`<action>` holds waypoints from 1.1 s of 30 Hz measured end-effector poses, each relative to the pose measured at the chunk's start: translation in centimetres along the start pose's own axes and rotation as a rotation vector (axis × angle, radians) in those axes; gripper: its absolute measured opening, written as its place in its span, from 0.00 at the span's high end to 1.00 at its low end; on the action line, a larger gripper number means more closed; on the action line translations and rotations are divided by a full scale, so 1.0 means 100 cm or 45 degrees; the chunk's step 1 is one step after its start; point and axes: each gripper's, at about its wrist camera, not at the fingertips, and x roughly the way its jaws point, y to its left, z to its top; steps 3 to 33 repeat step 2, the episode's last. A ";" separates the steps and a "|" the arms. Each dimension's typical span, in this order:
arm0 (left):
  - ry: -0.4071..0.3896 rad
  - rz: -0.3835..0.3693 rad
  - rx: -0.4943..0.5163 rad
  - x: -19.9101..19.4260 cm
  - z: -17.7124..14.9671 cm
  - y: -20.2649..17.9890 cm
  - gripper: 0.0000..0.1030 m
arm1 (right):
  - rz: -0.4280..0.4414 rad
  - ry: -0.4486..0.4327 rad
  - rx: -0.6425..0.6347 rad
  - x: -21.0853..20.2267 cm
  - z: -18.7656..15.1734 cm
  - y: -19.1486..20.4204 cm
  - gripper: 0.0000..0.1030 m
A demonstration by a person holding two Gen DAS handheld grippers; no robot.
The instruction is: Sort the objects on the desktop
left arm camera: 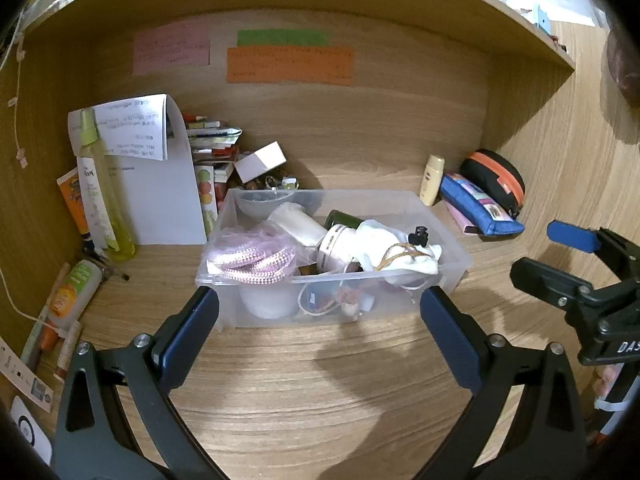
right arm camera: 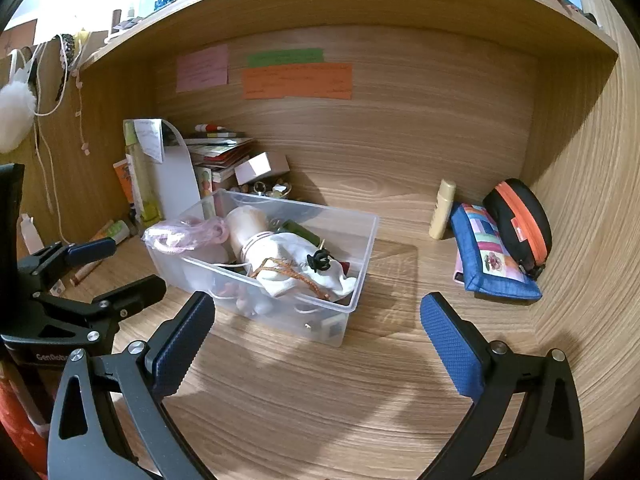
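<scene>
Standing mid-tabletop [left arm camera: 320,380], the clear plastic bin [left arm camera: 452,256] holds a pink beaded coil in a bag [left arm camera: 256,258], a white cloth pouch [left arm camera: 400,252] with a black claw clip [left arm camera: 419,236], and a dark green jar [left arm camera: 344,219]. Left tool [left arm camera: 320,336] and right tool [right arm camera: 318,340]: blue textured pads spread apart, gripping nothing. A blue fabric pouch [right arm camera: 492,258] lies well right of the bin.

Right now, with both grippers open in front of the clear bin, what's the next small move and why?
Probably ease the right gripper toward the blue pouch. It lies loose on the desk beside the clear bin, and the jaws stand open and empty.
</scene>
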 end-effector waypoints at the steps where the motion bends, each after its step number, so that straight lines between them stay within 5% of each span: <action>1: -0.006 0.005 0.001 -0.001 0.000 0.000 0.01 | 0.005 0.005 0.005 0.001 0.000 0.000 0.00; 33: -0.009 0.011 0.004 -0.001 0.000 0.000 0.01 | 0.008 0.009 0.009 0.002 0.000 -0.001 0.00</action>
